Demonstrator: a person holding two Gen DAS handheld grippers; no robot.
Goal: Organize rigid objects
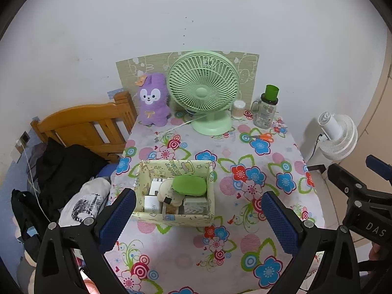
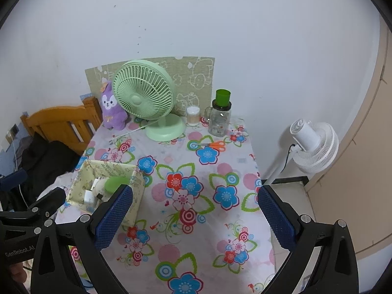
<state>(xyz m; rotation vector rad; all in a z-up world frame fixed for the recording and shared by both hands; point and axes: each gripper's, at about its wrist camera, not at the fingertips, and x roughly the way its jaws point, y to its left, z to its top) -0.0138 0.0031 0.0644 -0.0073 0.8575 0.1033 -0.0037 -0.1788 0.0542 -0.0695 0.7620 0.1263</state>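
A: We begin at the near edge. What do we read for the left gripper (image 1: 198, 210)?

B: Its blue-padded fingers (image 1: 117, 216) stand wide apart and hold nothing. It hovers above the near part of the table (image 1: 289, 161), which carries a flowered cloth. The right gripper (image 2: 194, 210) shows the same condition: fingers spread, nothing between them, above the middle of the cloth.

A: Where do we locate the task items?

B: In the storage box (image 1: 174, 216), an open cream carton with a printed pattern, near the table's left edge in its near half. Inside we see a green oval case (image 1: 189, 183) lying on top, a white adapter (image 1: 150, 204) at the near left corner, and a grey block (image 1: 196, 205) at the near right corner. We cannot identify the remaining contents.

A: And further back?

B: Orange-handled scissors (image 1: 262, 136) lie flat towards the right edge. At the far edge, left to right: a purple plush toy (image 1: 153, 99) at the far left corner, a green desk fan (image 1: 203, 90), a cotton-swab jar (image 1: 238, 109), and a clear bottle (image 1: 265, 111) with a green cup on top.

A: Beyond the table?

B: A wooden bed frame (image 1: 83, 127) to the left, and a white floor fan (image 1: 339, 136) to the right.
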